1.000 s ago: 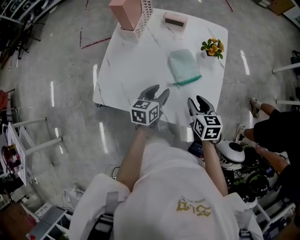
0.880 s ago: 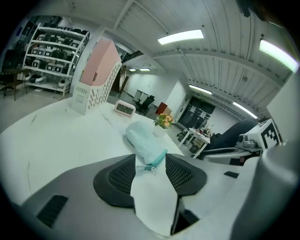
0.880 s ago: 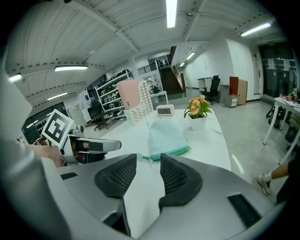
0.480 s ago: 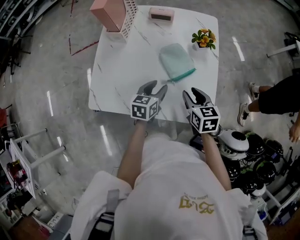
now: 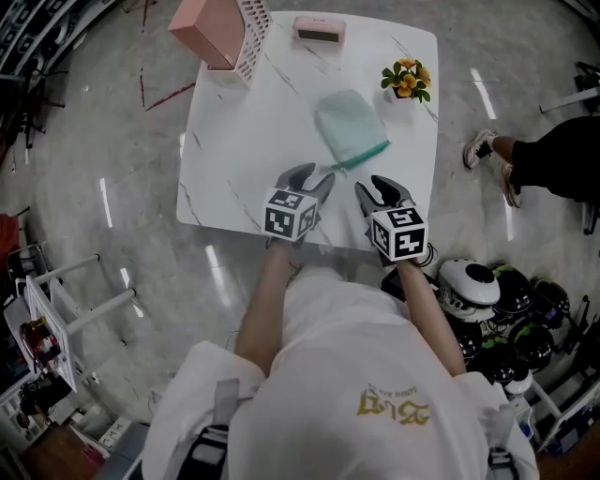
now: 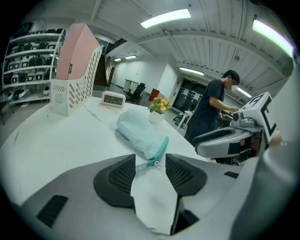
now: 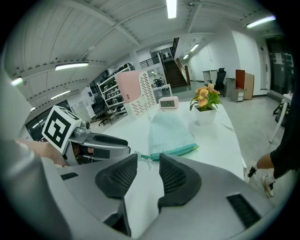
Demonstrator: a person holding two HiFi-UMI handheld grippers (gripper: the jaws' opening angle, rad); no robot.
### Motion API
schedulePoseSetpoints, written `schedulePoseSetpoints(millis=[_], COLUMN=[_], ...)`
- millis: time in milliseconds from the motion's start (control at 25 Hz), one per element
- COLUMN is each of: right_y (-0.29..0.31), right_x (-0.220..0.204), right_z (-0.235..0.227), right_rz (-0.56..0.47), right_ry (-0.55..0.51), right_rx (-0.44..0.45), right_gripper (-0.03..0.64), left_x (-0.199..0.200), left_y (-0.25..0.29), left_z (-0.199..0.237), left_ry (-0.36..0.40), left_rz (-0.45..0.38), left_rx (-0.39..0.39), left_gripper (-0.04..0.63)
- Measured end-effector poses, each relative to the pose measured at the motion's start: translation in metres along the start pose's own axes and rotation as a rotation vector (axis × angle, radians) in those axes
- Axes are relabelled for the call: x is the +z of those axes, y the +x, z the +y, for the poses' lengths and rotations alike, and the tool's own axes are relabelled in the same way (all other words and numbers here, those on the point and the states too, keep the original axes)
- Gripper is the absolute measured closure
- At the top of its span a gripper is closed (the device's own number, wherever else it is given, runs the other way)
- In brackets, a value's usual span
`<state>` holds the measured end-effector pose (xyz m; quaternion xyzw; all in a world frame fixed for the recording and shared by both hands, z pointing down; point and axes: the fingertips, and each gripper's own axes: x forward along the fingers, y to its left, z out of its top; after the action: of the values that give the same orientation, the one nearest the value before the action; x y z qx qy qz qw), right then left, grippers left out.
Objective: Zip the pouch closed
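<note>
A pale mint pouch (image 5: pixel 349 120) lies on the white table (image 5: pixel 234 159), its teal zipper edge (image 5: pixel 364 157) facing me. Both grippers hover over the near table edge, just short of it. My left gripper (image 5: pixel 315 179) is open; in the left gripper view the pouch (image 6: pixel 136 129) and its zipper pull (image 6: pixel 156 162) lie just beyond the gap between the jaws (image 6: pixel 151 160). My right gripper (image 5: pixel 377 191) is open too; its jaws have just been closing slightly with nothing between them. In the right gripper view (image 7: pixel 148 160) the zipper (image 7: pixel 174 151) runs right ahead.
A pink file holder (image 5: pixel 217 28), a small clock (image 5: pixel 320 29) and a potted flower (image 5: pixel 409 80) stand along the table's far side. Helmets (image 5: pixel 469 281) lie on the floor at the right, and a person's legs (image 5: pixel 548 164) are beyond them.
Both grippers have sunk a little and drawn nearer the pouch's zipper end. The person on the right has moved across the floor.
</note>
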<state>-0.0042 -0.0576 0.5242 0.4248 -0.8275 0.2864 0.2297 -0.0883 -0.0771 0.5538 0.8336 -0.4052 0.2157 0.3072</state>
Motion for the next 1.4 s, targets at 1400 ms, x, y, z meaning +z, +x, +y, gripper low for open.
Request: schedulePoseSetpoints(millis=[1400], right_y=[0.084], right_x=[-0.04], right_z=[-0.01], right_rz=[0.166], right_ry=[-0.317], right_rx=[0.039], right_gripper=[0.578], left_x=[-0.021], left_y=[0.052], left_z=[-0.001], left_ry=[0.276], left_rz=[0.165], left_rx=[-0.104], left_gripper=[0.452])
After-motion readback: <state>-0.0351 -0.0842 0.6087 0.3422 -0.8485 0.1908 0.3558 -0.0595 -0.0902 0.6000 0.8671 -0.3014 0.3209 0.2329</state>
